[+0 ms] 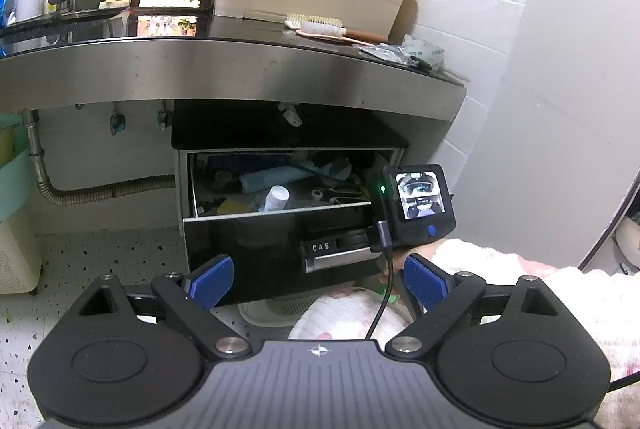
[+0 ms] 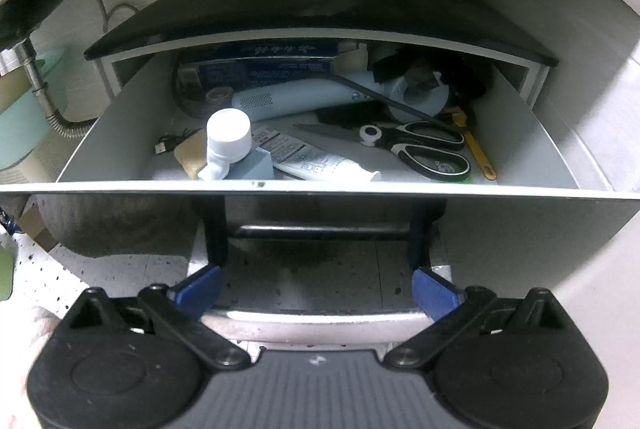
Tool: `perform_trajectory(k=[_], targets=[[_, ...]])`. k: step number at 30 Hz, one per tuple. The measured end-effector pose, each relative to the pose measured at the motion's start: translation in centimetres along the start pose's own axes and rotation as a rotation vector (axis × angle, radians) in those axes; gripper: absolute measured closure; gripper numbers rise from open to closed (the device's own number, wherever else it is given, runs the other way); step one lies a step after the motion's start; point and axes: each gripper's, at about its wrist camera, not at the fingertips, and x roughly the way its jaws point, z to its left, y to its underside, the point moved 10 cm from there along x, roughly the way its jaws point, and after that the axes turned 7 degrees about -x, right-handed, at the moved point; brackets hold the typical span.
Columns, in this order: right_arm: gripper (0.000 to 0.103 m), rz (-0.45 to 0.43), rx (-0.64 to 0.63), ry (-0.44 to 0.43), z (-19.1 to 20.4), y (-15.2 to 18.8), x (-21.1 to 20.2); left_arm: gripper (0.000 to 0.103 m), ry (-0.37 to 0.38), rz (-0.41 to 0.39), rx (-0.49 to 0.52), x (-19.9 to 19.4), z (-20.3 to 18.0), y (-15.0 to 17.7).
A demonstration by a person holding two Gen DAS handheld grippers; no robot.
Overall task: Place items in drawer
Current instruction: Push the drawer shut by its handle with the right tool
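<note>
The right gripper [image 2: 316,285] stands wide with nothing between its two blue pads [image 2: 434,292], which sit just at either side of the drawer handle [image 2: 316,317] without pressing on it. Beyond it the one open drawer [image 2: 120,125] holds one white bottle [image 2: 228,143], one pair of scissors [image 2: 424,149], one toothpaste tube [image 2: 320,159], one pale blue cylinder [image 2: 304,99] and one dark blue box [image 2: 264,69]. The left gripper [image 1: 318,283] is also wide and empty, held back from the drawer front [image 1: 256,241]. On the counter [image 1: 240,65] above lie two brushes [image 1: 320,27].
</note>
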Motion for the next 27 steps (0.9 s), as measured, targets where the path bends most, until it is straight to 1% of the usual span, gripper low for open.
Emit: perform_trajectory(k=[20,27], targets=[[0.001,-0.003,0.003,-0.002,0.15,-0.04,-0.17,0.010,-0.016,0.012,-0.024,0.28,0.81,0.22],[0.001,-0.003,0.004,-0.002,0.10,-0.07,-0.09,0.010,-0.017,0.012,-0.014,0.21,0.77,0.19]])
